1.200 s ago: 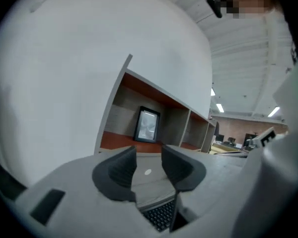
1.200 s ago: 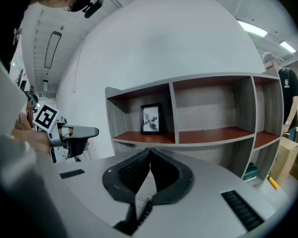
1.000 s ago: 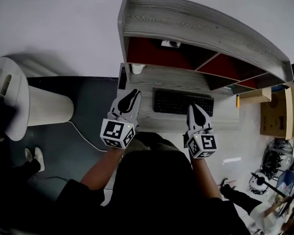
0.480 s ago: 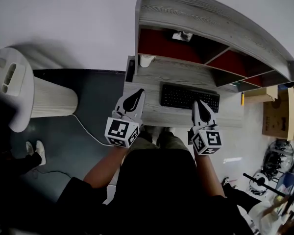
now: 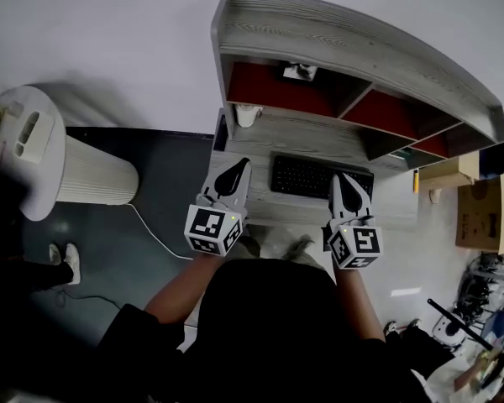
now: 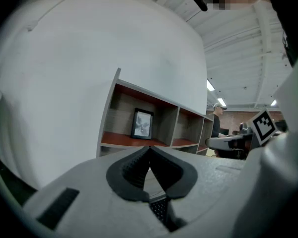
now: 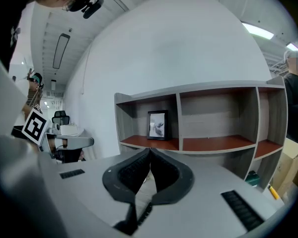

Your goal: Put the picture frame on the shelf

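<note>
While one picture frame [image 7: 158, 125] stands in three-bay shelf [image 7: 216, 144], left gripper [image 6: 149, 150] and right gripper [image 7: 150, 151] jaws both closed, empty.

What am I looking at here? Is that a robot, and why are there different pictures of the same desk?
It is no robot. A person holds a tool in each hand: the left hand-held gripper and the right hand-held gripper. The cubes with square patterns are part of these tools.

The overhead picture comes from a camera on the person's head, looking down. The other two come from cameras riding on each gripper, looking along its two jaws. Both pairs of jaws are closed and hold nothing.

Below them is a grey desk with a black keyboard and what looks like a white cup. At its back stands a shelf. The picture frame stands upright in its left compartment.
</note>
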`<state>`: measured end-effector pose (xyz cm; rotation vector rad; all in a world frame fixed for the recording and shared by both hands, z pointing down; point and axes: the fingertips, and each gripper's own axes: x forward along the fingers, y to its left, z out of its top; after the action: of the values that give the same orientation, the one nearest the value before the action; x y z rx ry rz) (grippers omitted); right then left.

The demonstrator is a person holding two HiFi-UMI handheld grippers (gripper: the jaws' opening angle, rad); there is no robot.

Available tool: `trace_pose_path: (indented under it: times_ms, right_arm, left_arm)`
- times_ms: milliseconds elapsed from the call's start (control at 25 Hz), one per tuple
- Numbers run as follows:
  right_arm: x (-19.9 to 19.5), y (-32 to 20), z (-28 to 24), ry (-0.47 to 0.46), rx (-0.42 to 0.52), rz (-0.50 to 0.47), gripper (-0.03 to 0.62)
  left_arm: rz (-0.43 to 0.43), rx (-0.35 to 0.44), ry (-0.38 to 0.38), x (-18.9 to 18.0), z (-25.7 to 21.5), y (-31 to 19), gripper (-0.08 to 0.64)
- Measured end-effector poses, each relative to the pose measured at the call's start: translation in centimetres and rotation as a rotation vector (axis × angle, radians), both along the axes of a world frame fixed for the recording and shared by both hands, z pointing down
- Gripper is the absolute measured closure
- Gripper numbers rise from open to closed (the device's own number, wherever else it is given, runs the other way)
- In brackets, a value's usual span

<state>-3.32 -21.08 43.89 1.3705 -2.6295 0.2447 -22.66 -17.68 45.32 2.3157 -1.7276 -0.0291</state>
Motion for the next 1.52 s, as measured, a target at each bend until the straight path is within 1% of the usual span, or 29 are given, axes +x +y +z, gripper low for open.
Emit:
trace_pose_path:
  times_ms: [160, 360, 520, 680, 760, 920, 1000, 1160, 1320, 1520]
  right_arm:
    - [4.2, -1.0, -0.5, -0.014, 0.017, 0.023, 0.580]
    - [9.6, -2.4, 0.0, -0.010, 0.008, 0.050, 0.580]
    - [12.5, -3.2, 0.4, 0.008, 0.002, 0.054, 0.580]
    - [14.9, -4.0, -0.4, 0.014, 0.022, 0.063, 0.580]
    - [15.8, -4.4, -0.6, 0.017, 0.032, 0.062, 0.580]
    - [16.8, -4.9, -0.8, 0.012, 0.040, 0.046, 0.580]
    - [17.2, -5.0, -0.8, 0.009, 0.042, 0.042, 0.580]
    - [17.8, -5.2, -0.9, 0.004, 0.048, 0.035, 0.580]
    - [18.3, -5.1, -0.8, 0.005, 0.050, 0.032, 0.580]
    - [18.9, -4.9, -1.1, 0.004, 0.054, 0.039, 0.580]
  left_arm:
    - [-0.016, -0.009, -0.010, 3.2, -0.3, -0.7, 0.543]
    - [-0.049, 0.034, -0.013, 6.7, -1.6, -2.2, 0.541]
    - [-0.074, 0.044, -0.030, 8.9, -2.1, -3.1, 0.542]
    - [-0.076, 0.051, -0.032, 10.8, -2.7, -3.5, 0.543]
    - [-0.088, 0.047, -0.028, 11.1, -2.6, -3.8, 0.541]
    - [-0.138, 0.040, -0.013, 10.1, -2.6, -4.4, 0.541]
    - [-0.147, 0.043, -0.018, 9.9, -2.8, -4.6, 0.541]
    - [-0.136, 0.038, -0.023, 11.0, -2.7, -4.6, 0.541]
    - [-0.109, 0.044, 0.001, 12.8, -2.5, -4.5, 0.541]
    - [-0.076, 0.048, -0.014, 14.4, -2.7, -4.9, 0.541]
